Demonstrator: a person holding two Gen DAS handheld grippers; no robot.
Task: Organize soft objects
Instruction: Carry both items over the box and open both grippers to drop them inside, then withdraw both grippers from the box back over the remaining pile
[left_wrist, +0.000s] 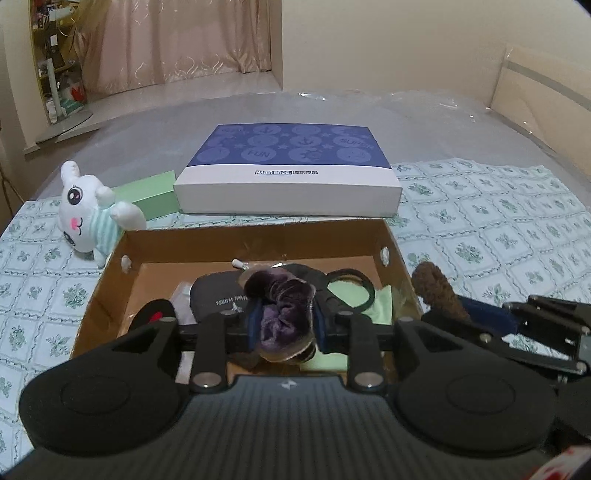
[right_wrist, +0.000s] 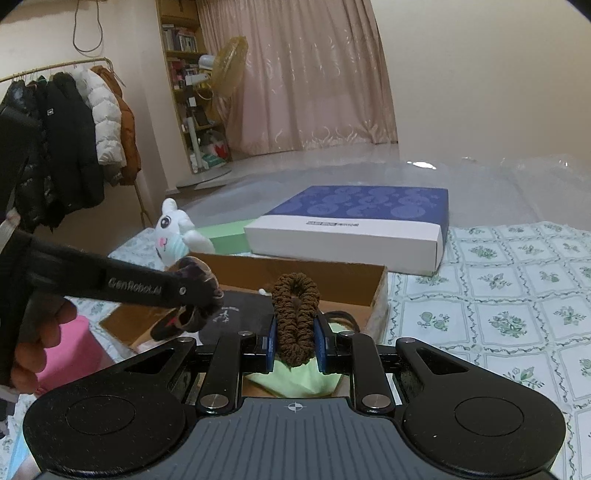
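My left gripper (left_wrist: 284, 325) is shut on a purple velvet scrunchie (left_wrist: 284, 306) and holds it over the open cardboard box (left_wrist: 258, 236). It also shows in the right wrist view (right_wrist: 199, 291), at the left over the box (right_wrist: 303, 267). My right gripper (right_wrist: 295, 343) is shut on a brown scrunchie (right_wrist: 295, 314), held above the box's near right side. That brown scrunchie (left_wrist: 432, 288) also shows at the right of the left wrist view. In the box lie a dark pouch (left_wrist: 218, 291), a light green cloth (right_wrist: 295, 380) and a black ring (left_wrist: 351, 291).
A white plush bunny (left_wrist: 92, 206) lies left of the box on the patterned cloth (left_wrist: 498, 240). Behind the box stand a blue-and-white flat box (left_wrist: 288, 173) and a green box (left_wrist: 155, 194). A pink object (right_wrist: 70, 354) sits at the near left.
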